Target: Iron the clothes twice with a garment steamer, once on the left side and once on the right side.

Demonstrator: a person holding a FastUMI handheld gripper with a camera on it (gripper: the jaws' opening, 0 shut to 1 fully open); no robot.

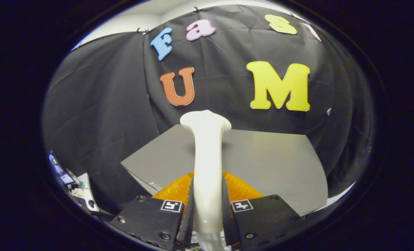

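**Steamer clamped and raised above the orange garment**

The gripper [207,209] is closed on the garment steamer [207,157]: both fingers press the white handle from either side, low on its stem, so the tool cannot slip or twist in the hold. The steamer stands roughly upright between the fingers, its flared head [205,122] at the far end, pointing away toward the booth's black wall. Gripping low on the stem leaves the head free, which looks like the point of the hold, since the head is the part that has to meet the cloth.

The orange garment [241,188] lies just under and behind the fingers, on the near part of the grey table [280,160]. Only a crinkled patch shows on both sides of the handle; how far it spreads cannot be told. The head appears to be lifted off it, out over the bare table beyond, not in contact.

Judgement: the tool is in hand but no pass is under way here. Which side gets ironed first cannot be told. The next move likely needs the head tipped down onto the fabric.

Small clutter [76,183] sits off to the left, beyond the table, too small to identify.
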